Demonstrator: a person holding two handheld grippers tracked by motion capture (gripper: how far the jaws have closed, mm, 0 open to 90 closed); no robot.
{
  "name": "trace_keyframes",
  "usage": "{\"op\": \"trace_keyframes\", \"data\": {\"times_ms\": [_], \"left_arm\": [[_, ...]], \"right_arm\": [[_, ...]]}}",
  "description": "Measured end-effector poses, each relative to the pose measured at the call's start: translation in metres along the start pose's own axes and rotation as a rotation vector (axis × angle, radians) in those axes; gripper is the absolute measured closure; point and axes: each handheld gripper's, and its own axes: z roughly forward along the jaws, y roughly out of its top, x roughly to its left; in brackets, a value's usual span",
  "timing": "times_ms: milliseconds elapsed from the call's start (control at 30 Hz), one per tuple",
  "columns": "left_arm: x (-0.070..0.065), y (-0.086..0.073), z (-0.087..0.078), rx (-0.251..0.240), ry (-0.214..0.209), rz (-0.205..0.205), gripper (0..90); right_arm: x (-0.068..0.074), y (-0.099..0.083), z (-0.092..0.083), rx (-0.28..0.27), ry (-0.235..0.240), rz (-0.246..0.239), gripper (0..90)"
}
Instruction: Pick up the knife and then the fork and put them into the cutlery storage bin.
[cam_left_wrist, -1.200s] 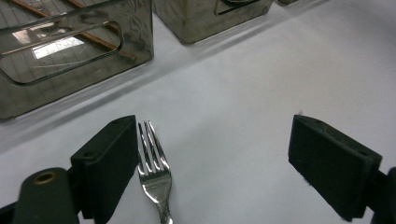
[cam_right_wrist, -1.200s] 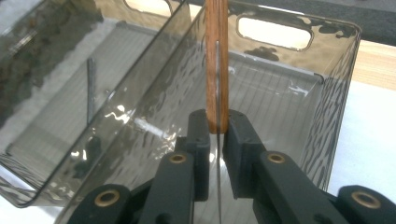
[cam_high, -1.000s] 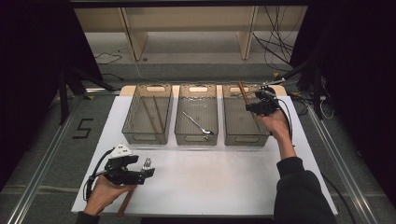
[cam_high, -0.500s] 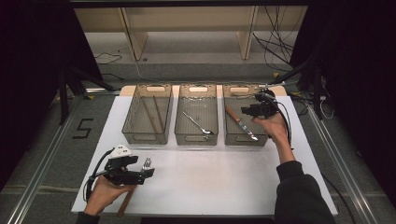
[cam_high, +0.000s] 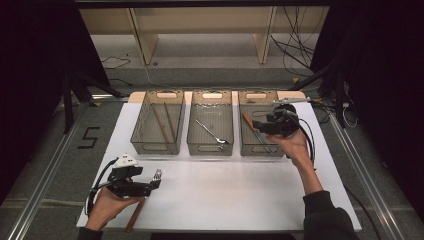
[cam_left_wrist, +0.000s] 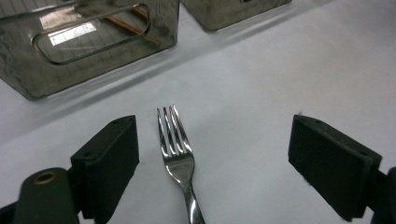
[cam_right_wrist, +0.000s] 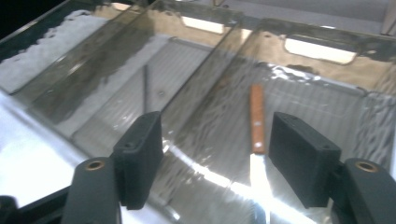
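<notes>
Your right gripper (cam_high: 274, 123) hung over the near end of the right-hand bin (cam_high: 260, 150), and its jaws had just been opening: they stood wide apart with nothing pinched between them. The knife (cam_right_wrist: 258, 140) lay flat on the bin's floor, wooden handle toward the far wall, blade toward you, clear of both pads. Over on the white table (cam_high: 225, 200), your left gripper (cam_left_wrist: 215, 154) sat low with its jaws spread wide. The fork (cam_left_wrist: 177, 158) lay on the table between those jaws, tines pointing away toward the left bin (cam_left_wrist: 88, 42), touching neither pad.
</notes>
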Motion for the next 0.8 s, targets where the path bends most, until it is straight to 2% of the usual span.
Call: {"op": "trace_keyframes", "data": {"times_ms": [200, 367, 500, 600, 800], "left_arm": [[0.002, -0.001, 0.002, 0.052, 0.016, -0.005, 16.1], [0.003, -0.001, 0.002, 0.075, 0.021, -0.004, 16.2], [0.004, -0.002, 0.003, 0.104, 0.039, -0.005, 16.8], [0.005, -0.003, 0.004, 0.128, 0.048, -0.023, 17.7], [0.003, -0.004, 0.006, 0.206, 0.063, -0.009, 19.4]], "right_arm": [[0.019, -0.015, -0.008, -0.027, 0.056, -0.017, 29.9], [0.037, -0.030, -0.017, -0.056, 0.100, -0.039, 28.7], [0.047, -0.041, -0.023, -0.075, 0.118, -0.050, 28.3], [0.052, -0.050, -0.026, -0.095, 0.137, -0.047, 28.4], [0.062, -0.059, -0.028, -0.077, 0.157, -0.066, 27.9]]}}
